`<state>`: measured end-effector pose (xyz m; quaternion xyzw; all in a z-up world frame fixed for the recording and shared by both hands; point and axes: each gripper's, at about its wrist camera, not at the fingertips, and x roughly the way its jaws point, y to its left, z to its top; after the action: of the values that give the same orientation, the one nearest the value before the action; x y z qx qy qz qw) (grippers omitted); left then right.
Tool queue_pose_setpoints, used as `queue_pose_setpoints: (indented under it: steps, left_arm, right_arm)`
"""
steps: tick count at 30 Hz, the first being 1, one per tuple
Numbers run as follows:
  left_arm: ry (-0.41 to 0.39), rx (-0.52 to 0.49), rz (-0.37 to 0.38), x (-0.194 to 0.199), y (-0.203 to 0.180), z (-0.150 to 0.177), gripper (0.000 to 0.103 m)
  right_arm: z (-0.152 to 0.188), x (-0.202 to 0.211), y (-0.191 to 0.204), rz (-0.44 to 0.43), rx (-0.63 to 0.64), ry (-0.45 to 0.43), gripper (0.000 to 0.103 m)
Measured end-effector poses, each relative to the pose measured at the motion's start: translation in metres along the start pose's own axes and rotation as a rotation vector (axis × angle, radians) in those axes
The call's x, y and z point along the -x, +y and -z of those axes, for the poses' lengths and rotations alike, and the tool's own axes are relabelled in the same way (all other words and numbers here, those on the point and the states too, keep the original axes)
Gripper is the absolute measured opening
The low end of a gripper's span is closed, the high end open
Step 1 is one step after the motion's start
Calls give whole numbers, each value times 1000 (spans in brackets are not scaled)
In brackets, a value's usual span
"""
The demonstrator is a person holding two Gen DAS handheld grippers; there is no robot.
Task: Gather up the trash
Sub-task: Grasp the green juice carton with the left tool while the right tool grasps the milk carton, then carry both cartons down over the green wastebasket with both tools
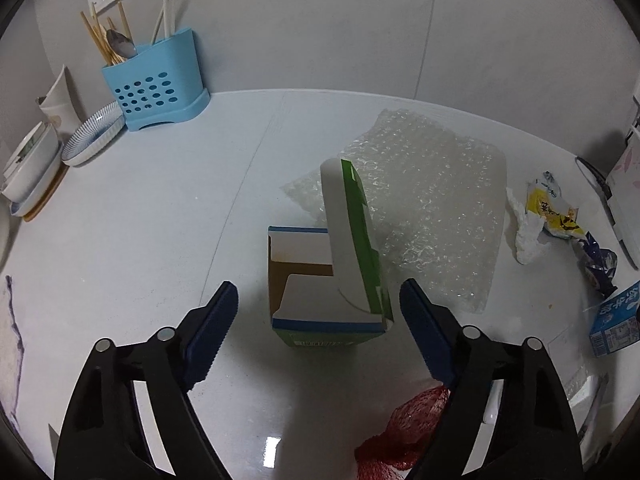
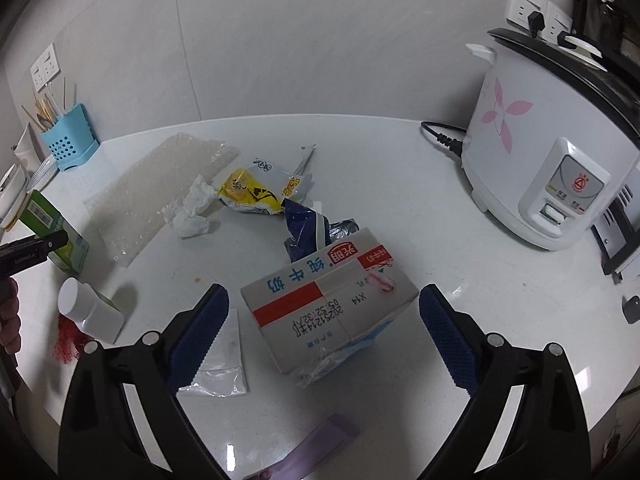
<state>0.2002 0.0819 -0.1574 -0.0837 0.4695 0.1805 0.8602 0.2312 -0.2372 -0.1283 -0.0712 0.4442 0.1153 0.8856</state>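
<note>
An open green and white cardboard box (image 1: 328,276) stands on the white counter, its flap raised. My left gripper (image 1: 316,300) is open, with its fingers on either side of the box, not touching. The box also shows at the left of the right wrist view (image 2: 56,228). A flattened white and blue milk carton (image 2: 328,300) lies on the counter. My right gripper (image 2: 322,320) is open around it, fingers apart from it. The carton shows at the right edge of the left wrist view (image 1: 616,324).
Bubble wrap (image 1: 432,208), crumpled tissue (image 2: 192,208), a yellow wrapper (image 2: 252,192), a dark blue wrapper (image 2: 304,232), a white bottle (image 2: 88,308), red netting (image 1: 404,428) and a clear plastic bag (image 2: 220,360) lie about. A blue utensil holder (image 1: 156,88), dishes (image 1: 92,136) and a rice cooker (image 2: 548,152) stand at the back.
</note>
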Motion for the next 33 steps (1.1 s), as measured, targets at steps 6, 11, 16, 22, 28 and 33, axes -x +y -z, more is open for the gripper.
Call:
queue_pose_setpoints:
  steps: [6, 11, 16, 22, 28, 33]
  left_arm:
    - [41, 25, -19, -9, 8, -3, 46]
    - [9, 26, -12, 8, 12, -3, 45]
    - [-4, 16, 5, 30, 14, -3, 45]
    - [-27, -1, 71, 64, 12, 4, 45]
    - [-43, -16, 137, 101, 7, 21, 45]
    - [-76, -40, 171, 137, 7, 36, 45]
  right_arm:
    - [1, -9, 5, 30, 9, -15, 80]
    - [0, -5, 7, 39, 6, -12, 72]
    - [-3, 12, 8, 49, 0, -45, 72]
    - [-7, 41, 13, 48, -12, -78, 72]
    - [1, 73, 23, 38, -12, -95, 72]
    - [13, 100, 33, 26, -5, -104, 72]
